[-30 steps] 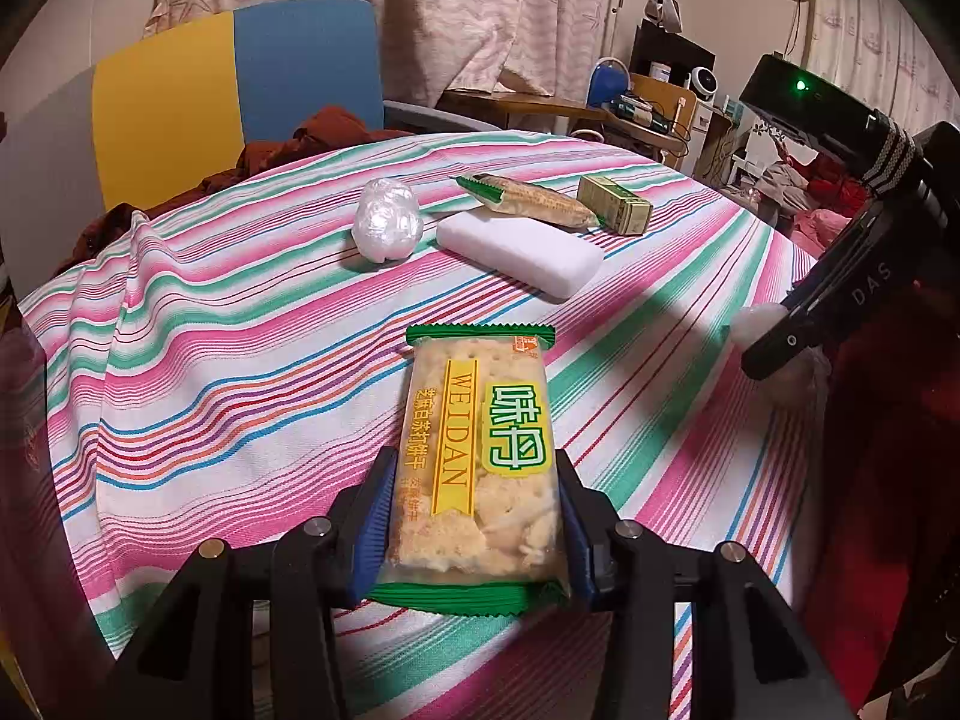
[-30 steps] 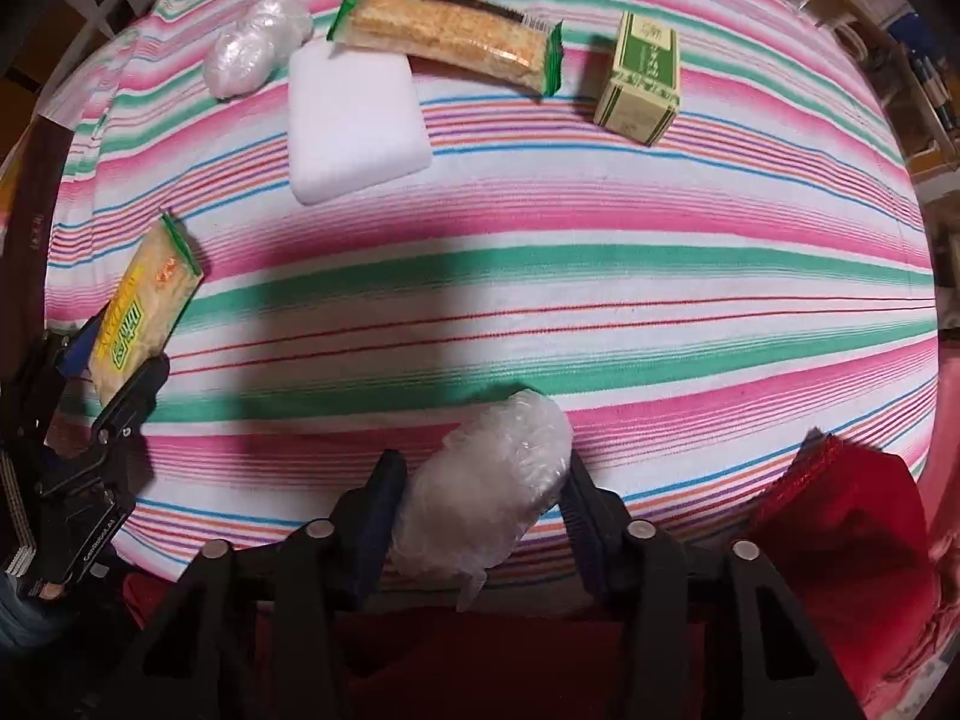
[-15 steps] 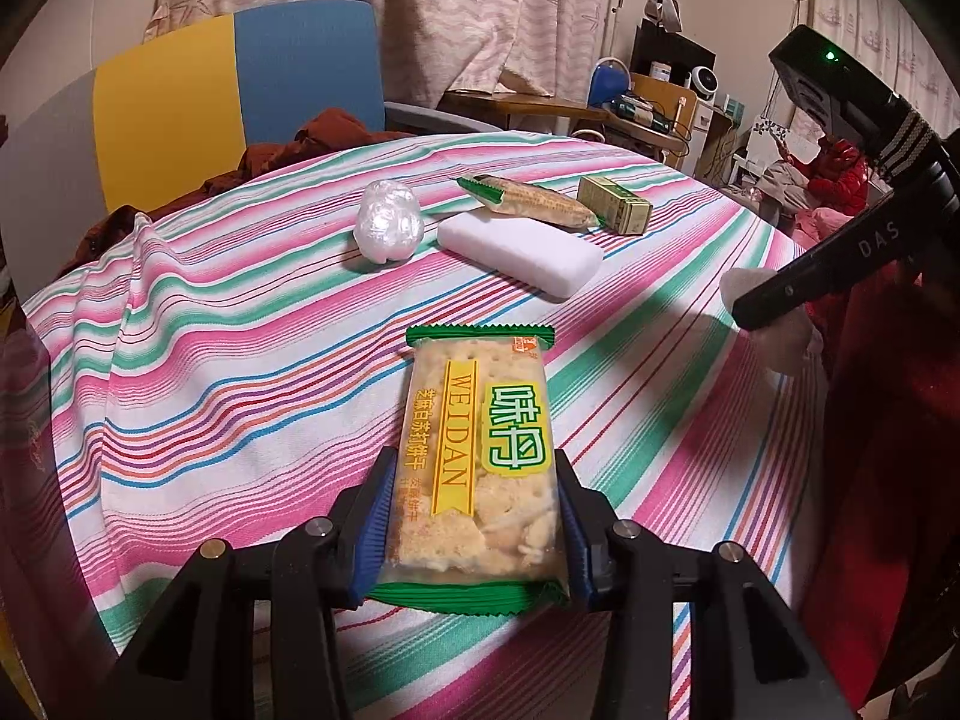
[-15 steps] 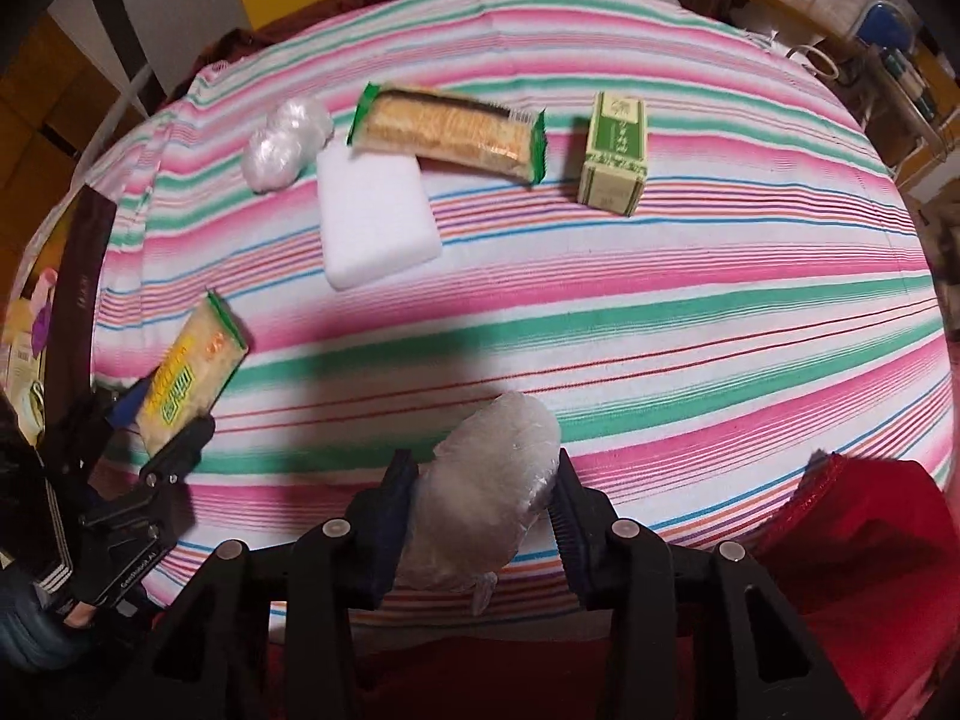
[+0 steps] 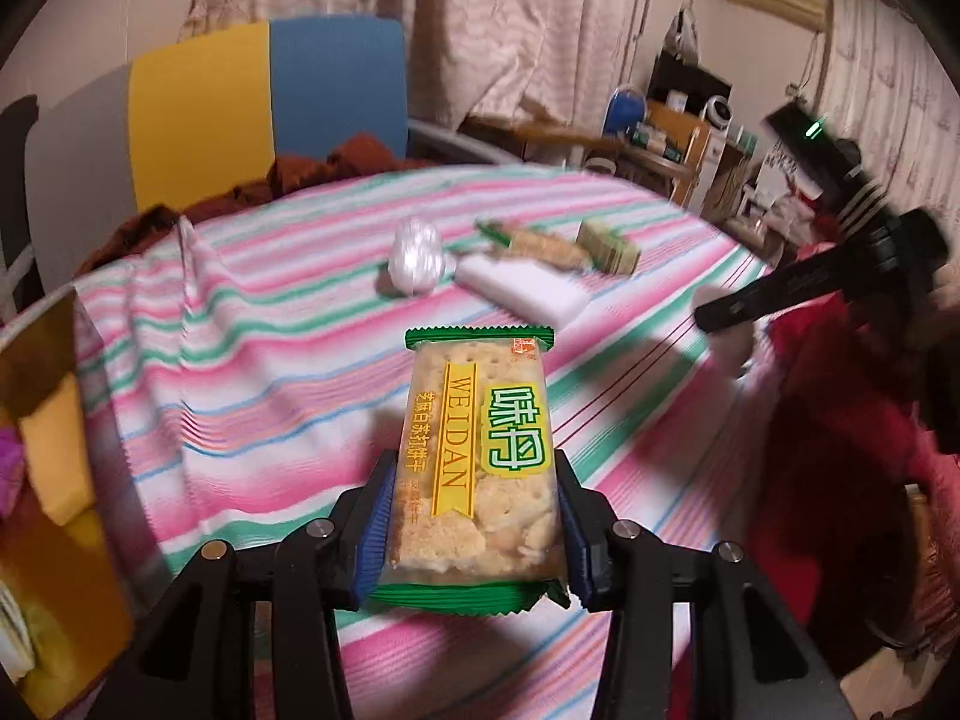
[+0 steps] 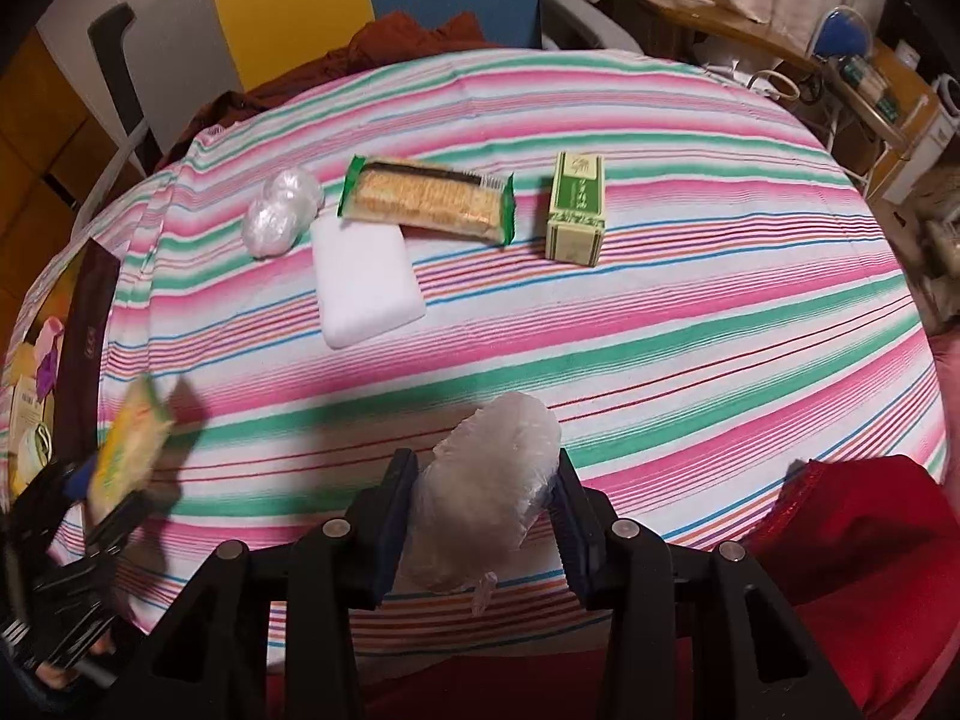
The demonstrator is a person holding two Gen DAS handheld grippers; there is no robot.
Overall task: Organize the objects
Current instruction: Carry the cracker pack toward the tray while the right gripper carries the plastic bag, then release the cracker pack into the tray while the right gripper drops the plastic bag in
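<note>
Striped cloth is covering the table. Left gripper is clamping a cracker packet above its near edge; right gripper is squeezing a clear plastic bundle. Farther off, a white block, a second cracker packet and a green box are lying.

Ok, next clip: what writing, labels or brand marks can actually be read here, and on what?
"WEIDAN": yellow band on the cracker packet clamped in the left gripper.
Chinese characters on that packet: present, not transcribed here.
Green box: print too small to read.
Long biscuit packet: no legible text.
Dark strip at the table's left edge: marks blurred.
</note>
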